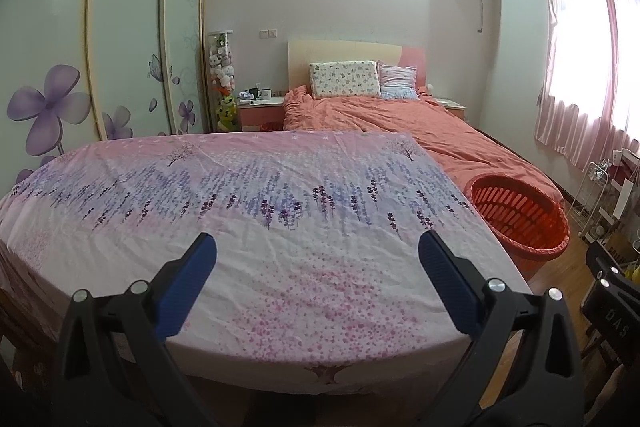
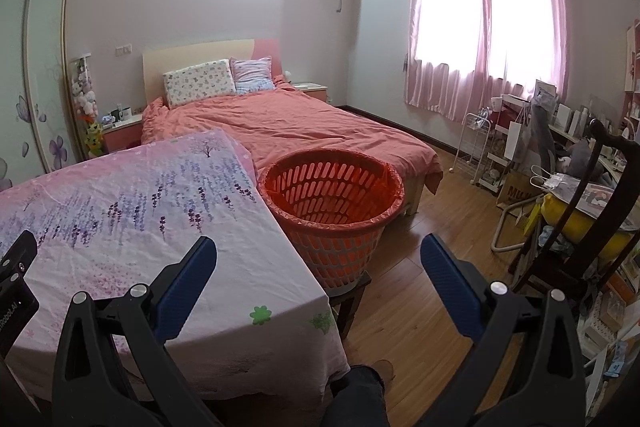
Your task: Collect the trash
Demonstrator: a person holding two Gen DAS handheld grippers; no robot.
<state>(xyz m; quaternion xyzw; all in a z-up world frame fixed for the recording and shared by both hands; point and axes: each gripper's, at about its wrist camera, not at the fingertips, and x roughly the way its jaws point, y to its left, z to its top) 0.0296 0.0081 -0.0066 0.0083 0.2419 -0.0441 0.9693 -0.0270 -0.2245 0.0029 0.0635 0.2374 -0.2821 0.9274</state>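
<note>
An orange slatted basket lined with a thin red bag stands on a small stool right of a table covered by a pink and purple flowered cloth. The basket looks empty as far as I see into it. No loose trash shows on the cloth. My left gripper hangs open over the cloth's near half, nothing between its blue pads. My right gripper is open too, above the table's right corner and the floor, short of the basket. The left gripper's body shows at the left edge.
A bed with an orange duvet lies behind the table and basket. A dark wooden chair with a yellow item, a white rack and a cluttered desk crowd the right wall. The person's leg shows below. A wardrobe lines the left.
</note>
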